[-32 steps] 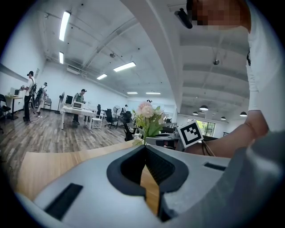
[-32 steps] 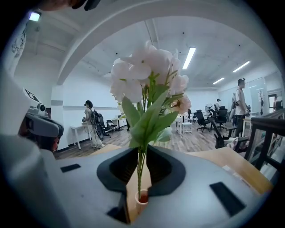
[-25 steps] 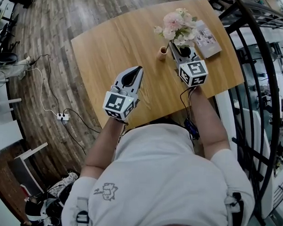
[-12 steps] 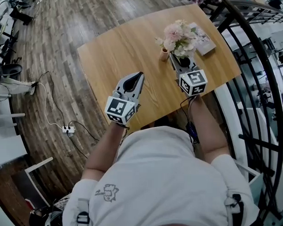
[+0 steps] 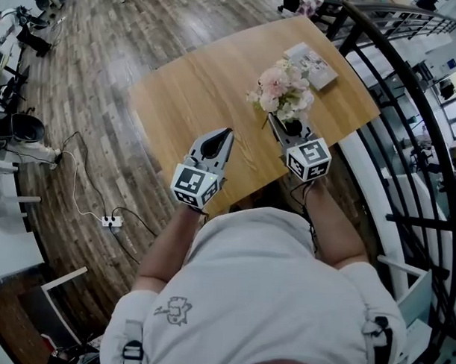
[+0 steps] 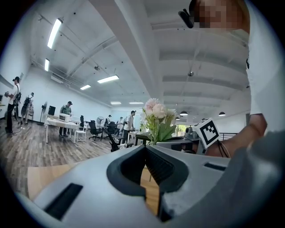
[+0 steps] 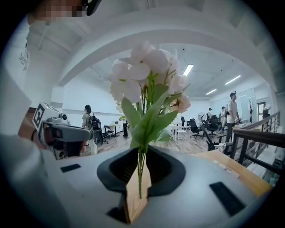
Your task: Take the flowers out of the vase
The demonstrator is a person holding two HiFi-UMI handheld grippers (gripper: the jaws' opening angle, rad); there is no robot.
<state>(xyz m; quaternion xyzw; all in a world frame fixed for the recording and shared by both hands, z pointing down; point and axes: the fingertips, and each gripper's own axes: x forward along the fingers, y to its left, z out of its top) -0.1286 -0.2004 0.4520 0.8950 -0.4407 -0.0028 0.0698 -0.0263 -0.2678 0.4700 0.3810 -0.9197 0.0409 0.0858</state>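
Currently right gripper [image 7: 141, 153] is pinching the flowers [image 7: 147, 75] low on the stems; bunch is standing upright across the jaws, blooms above; left gripper [image 6: 145, 149] is idling off to its left, pressed together, empty; counting one bunch, two grippers, one booklet [image 5: 310, 65] beyond; vase isn't showing.

- flowers [image 5: 282, 88]: pale pink and white blooms, green stems and leaves
- left gripper [image 5: 227, 133], right gripper [image 5: 272, 118]: grey bodies, black jaw linings
- marker cubes [image 5: 194, 187]: white, black square patterns
- table [image 5: 194, 94]: light honey wood grain
- floor [image 5: 89, 98]: dark brown planks
- railing [image 5: 399, 94]: black
- shirt [image 5: 261, 291]: white, small dark line drawing
- booklet [image 5: 312, 65]: pale, printed pictures
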